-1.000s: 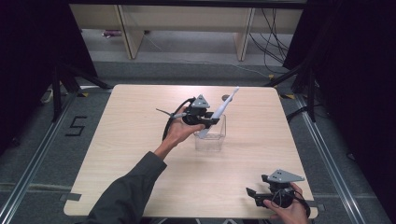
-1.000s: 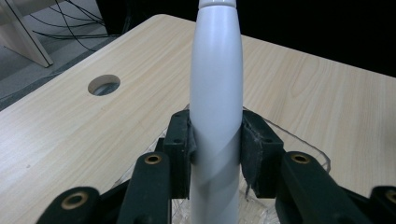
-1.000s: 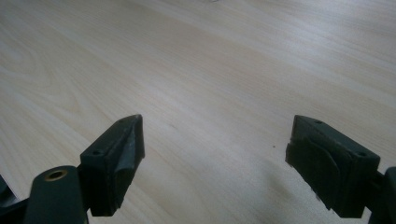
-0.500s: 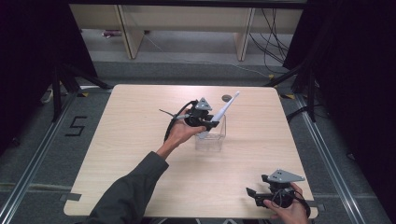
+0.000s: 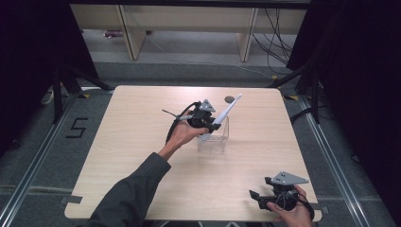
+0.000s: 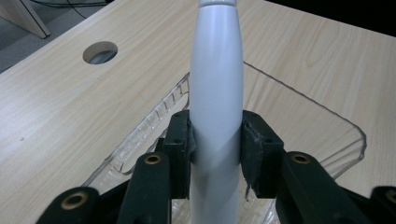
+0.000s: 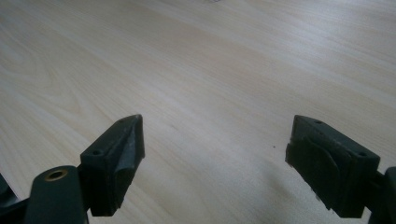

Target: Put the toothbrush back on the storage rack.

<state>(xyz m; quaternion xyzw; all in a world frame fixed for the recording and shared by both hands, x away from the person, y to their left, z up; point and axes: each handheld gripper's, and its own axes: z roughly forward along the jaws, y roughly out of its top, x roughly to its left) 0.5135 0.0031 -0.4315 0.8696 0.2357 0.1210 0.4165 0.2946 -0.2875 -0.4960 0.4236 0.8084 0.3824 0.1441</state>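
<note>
Left gripper (image 5: 211,124) clamped the white tapered handle (image 6: 216,93) tilted over the clear tray (image 5: 222,138); smooth taper could slip. Right gripper (image 7: 215,158) stood open.

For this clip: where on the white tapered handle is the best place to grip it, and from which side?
Grip the white tapered handle on its thick lower body, jaws across its width, as the left gripper does; it narrows towards the tip. Come from the near, open side of the clear tray.

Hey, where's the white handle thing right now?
In the high view, the white handle is clamped in the left gripper over the clear tray, mid-table, tilted up toward the far right near the table's round hole.
</note>
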